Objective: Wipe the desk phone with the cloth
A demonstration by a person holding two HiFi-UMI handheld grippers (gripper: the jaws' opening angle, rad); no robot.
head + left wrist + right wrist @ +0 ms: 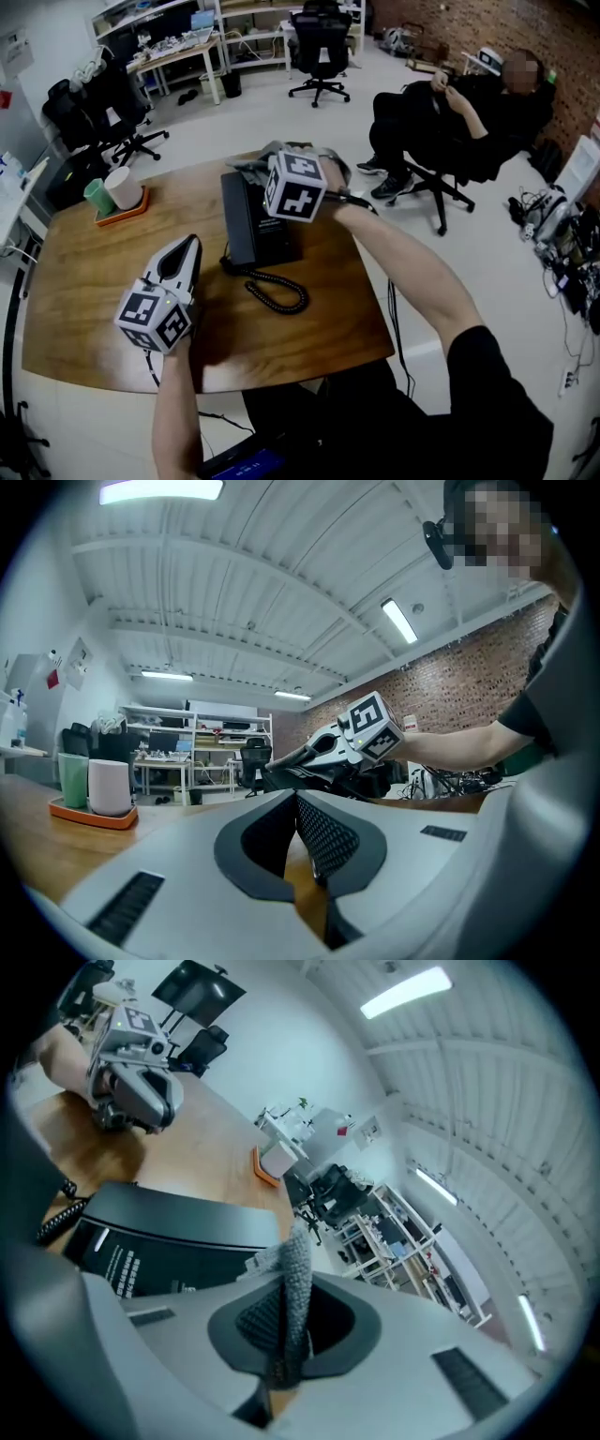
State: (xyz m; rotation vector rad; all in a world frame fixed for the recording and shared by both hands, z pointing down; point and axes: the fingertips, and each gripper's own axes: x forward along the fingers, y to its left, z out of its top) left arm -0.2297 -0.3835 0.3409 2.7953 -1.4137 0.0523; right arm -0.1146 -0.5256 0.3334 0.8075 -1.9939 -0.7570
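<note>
Now R gripper (286, 1330) clamps cloth (298, 1260) by desk phone (178, 1218); L gripper (292, 803) closed, empty.

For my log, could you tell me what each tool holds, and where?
The right tool pinches the cloth by a bunched fold; the left tool holds nothing.

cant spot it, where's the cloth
The cloth is pinched in the right tongs, at the far end of the desk phone in the head view.

Wooden table (84, 281): desk phone (246, 220), orange tray (117, 217).
</note>
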